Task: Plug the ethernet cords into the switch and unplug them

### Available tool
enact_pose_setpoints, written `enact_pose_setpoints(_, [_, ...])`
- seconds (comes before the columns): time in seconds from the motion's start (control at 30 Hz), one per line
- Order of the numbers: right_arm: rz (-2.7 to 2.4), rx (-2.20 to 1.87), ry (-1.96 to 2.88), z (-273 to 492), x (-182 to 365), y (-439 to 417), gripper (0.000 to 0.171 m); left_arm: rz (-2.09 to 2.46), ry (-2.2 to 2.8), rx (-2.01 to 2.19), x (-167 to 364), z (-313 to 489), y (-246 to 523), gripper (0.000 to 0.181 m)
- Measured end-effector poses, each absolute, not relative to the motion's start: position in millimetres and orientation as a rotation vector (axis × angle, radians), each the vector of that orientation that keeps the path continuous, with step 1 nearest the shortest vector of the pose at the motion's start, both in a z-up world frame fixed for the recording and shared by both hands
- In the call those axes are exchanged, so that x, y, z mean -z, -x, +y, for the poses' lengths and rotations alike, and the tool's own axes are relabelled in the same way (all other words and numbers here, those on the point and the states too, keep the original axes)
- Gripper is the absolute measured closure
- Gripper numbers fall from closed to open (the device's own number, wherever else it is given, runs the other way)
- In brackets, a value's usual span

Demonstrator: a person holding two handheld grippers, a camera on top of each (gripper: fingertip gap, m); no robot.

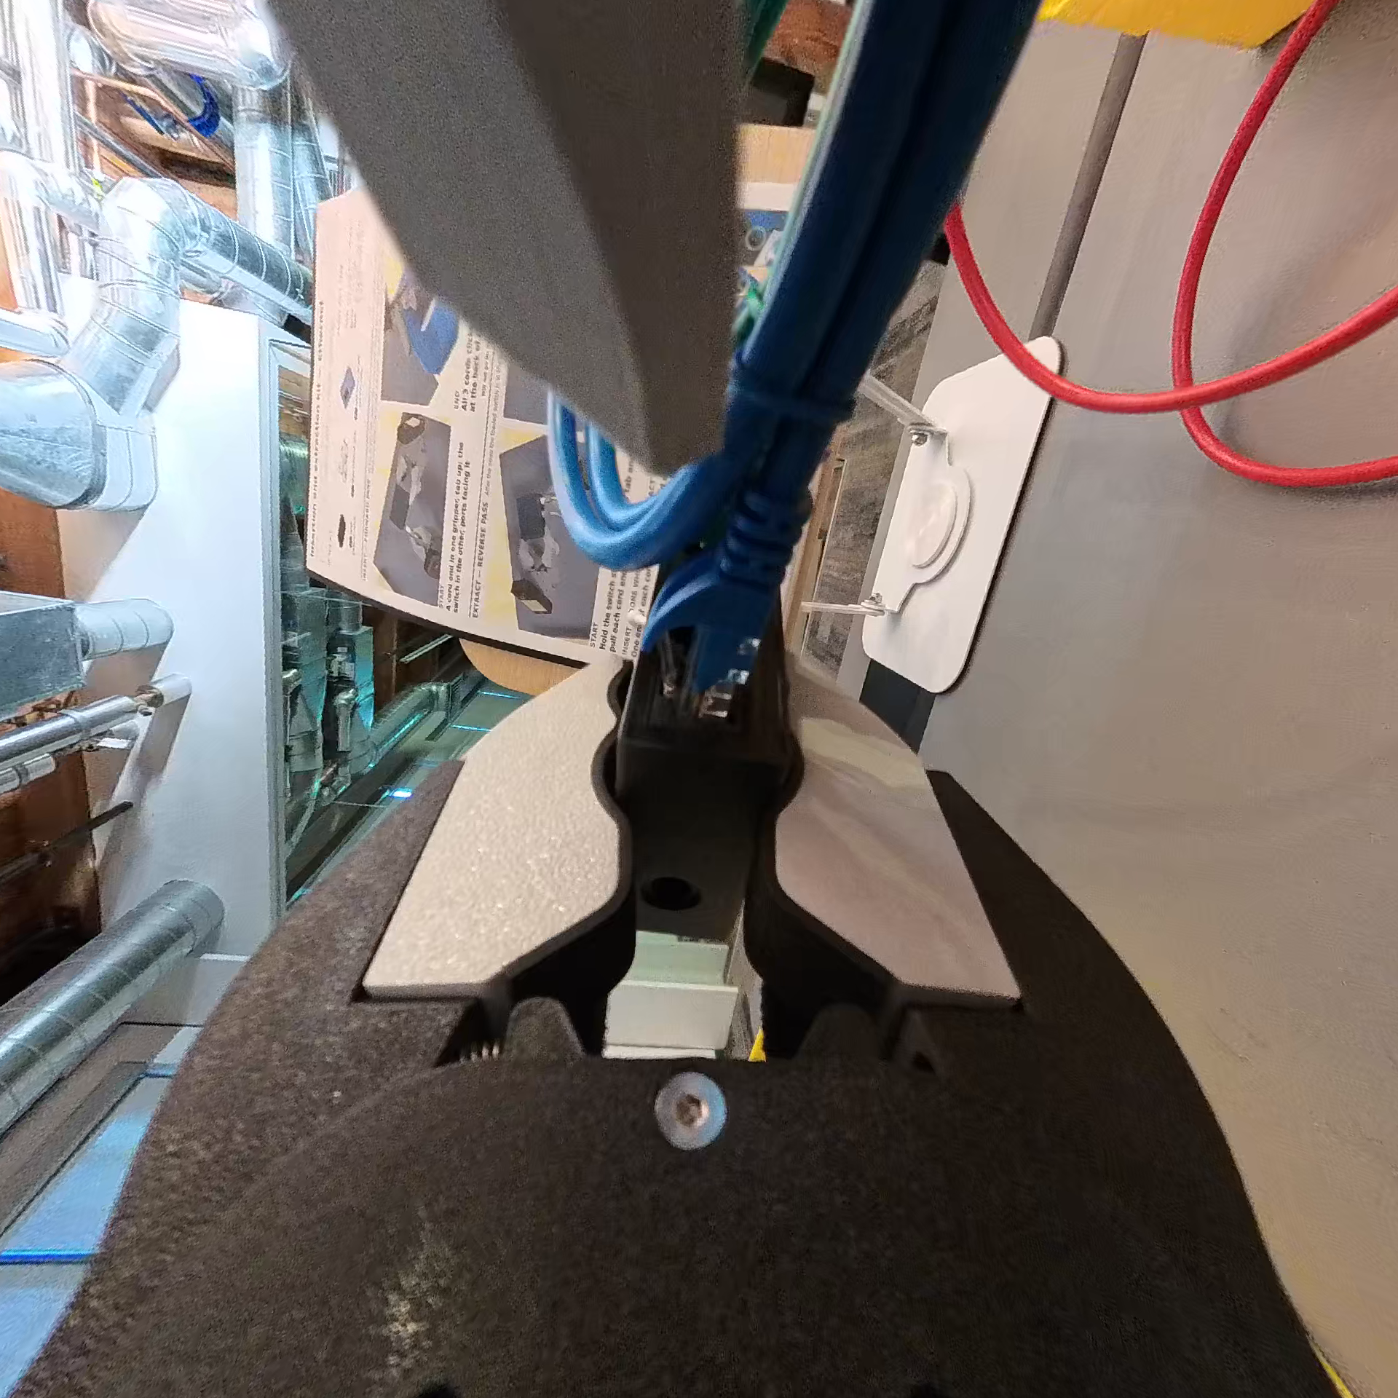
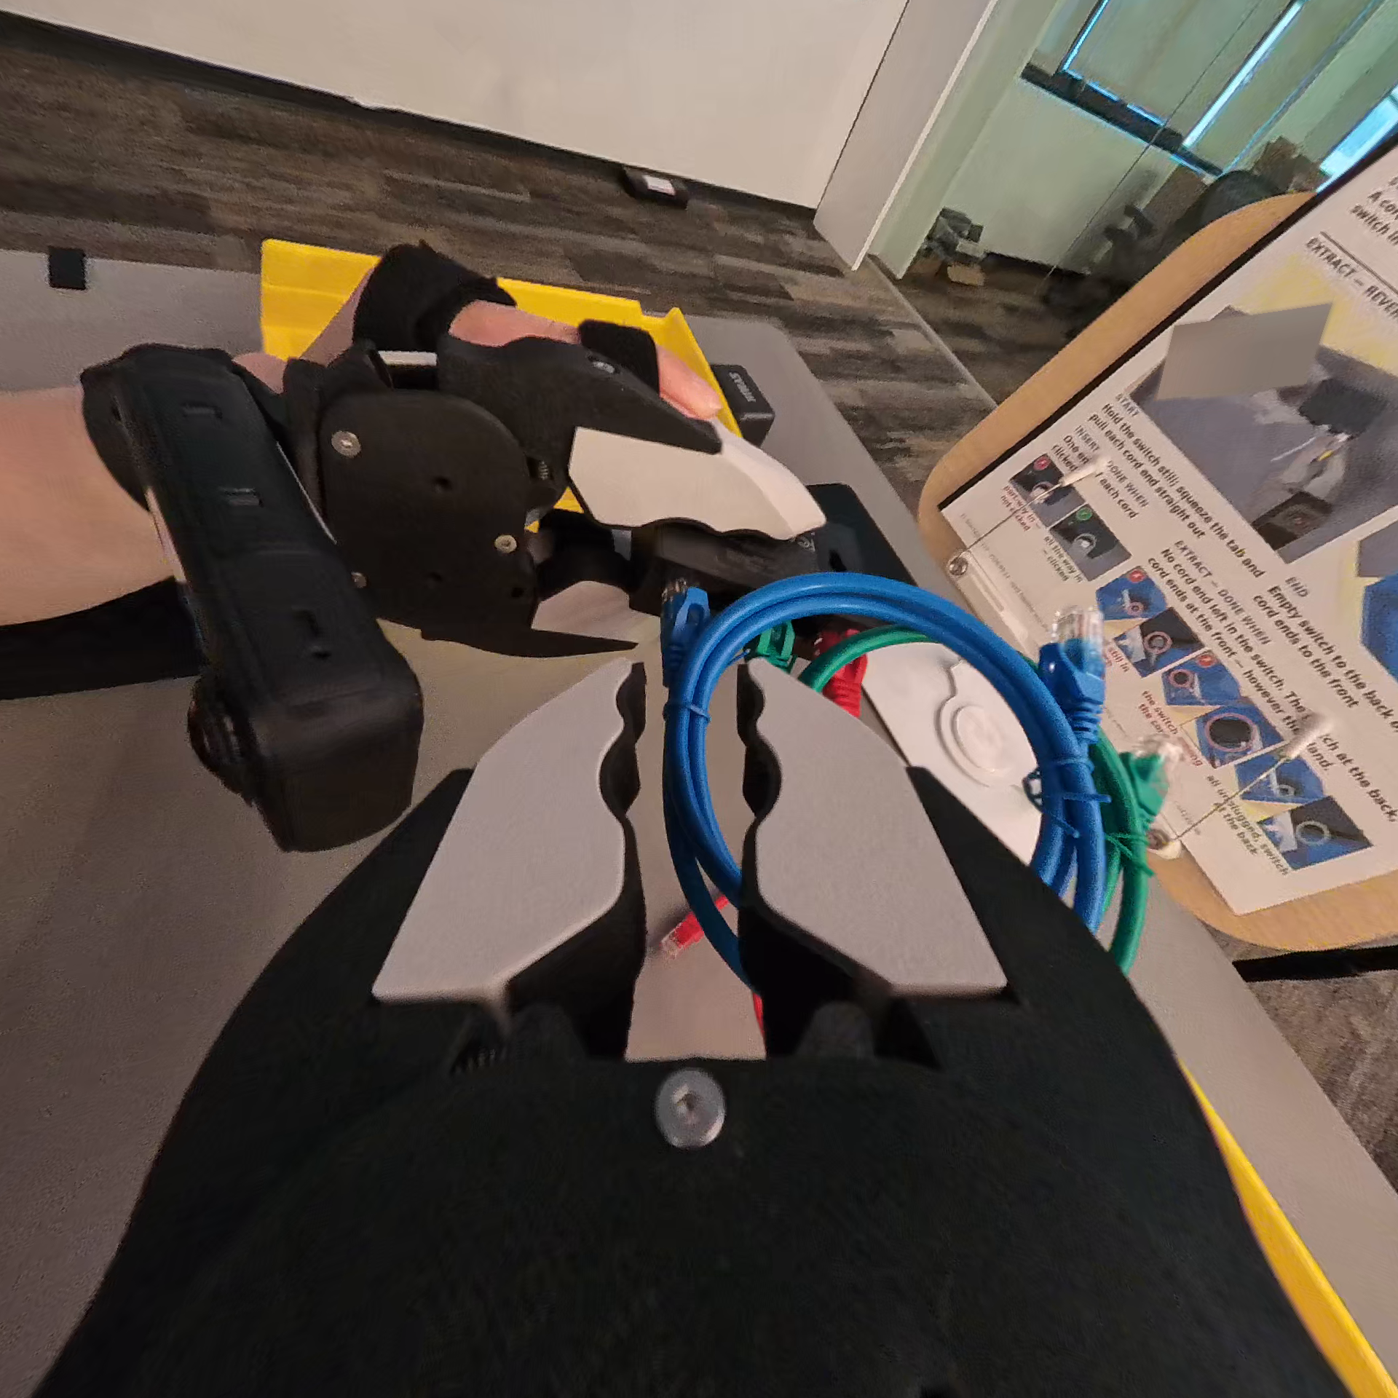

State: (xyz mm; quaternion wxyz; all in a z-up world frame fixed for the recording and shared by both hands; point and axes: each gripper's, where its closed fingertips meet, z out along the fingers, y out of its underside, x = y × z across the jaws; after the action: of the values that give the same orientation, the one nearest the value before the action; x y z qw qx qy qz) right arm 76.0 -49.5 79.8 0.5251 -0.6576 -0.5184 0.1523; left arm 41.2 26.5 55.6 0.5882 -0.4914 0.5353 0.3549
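My left gripper [image 1: 700,703] is shut on the black switch [image 1: 696,802], holding it by its sides. A blue cord's plug [image 1: 726,635] sits in a switch port, and its cable rises away from it. In the right wrist view the left gripper [image 2: 756,529], held in a hand, grips the switch [image 2: 726,560]. Blue [image 2: 685,613], green [image 2: 775,643] and red [image 2: 843,666] plugs meet the switch's face. My right gripper [image 2: 692,681] is partly open. The blue cord's coil [image 2: 685,756] runs under the gap between its fingers. One right finger [image 1: 545,227] shows in the left wrist view.
Loose blue [image 2: 1074,650], green [image 2: 1142,779] and red [image 2: 681,934] plug ends hang or lie nearby. A white plate with pegs [image 2: 945,726] lies on the grey table [image 2: 113,983]. An instruction sheet on a wooden board [image 2: 1248,605] stands at the right. A yellow bin [image 2: 302,295] is behind the hand. My hands' fingertips stand some 9 centimeters from each other.
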Motion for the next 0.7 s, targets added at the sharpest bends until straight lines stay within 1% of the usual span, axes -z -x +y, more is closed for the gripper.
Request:
enact_pose_setpoints(0.1, [-1.221,-0.401,1.553,-51,-86,-77,0.148,1.243,1.155,-0.804,-54,28,-42,0.151])
enact_pose_setpoints(0.23, [-1.176,-0.468,1.483,-64,-108,-83,0.148,1.224,1.173,-0.791,-56,29,-38,0.151])
enact_pose_setpoints(0.33, [-1.18,-0.542,1.433,-79,-120,-87,0.155,1.194,1.198,-0.782,-60,32,-31,0.151])
enact_pose_setpoints(0.4, [-1.211,-0.646,1.415,-91,-120,-84,0.158,1.154,1.224,-0.772,-66,34,-22,0.151])
enact_pose_setpoints(0.5, [-1.223,-0.819,1.462,-96,-109,-72,0.158,1.088,1.25,-0.756,-78,35,-8,0.151])
enact_pose_setpoints(0.7, [-1.041,-0.836,1.415,-69,-105,-42,0.157,0.966,1.279,-0.739,-100,35,16,0.151])
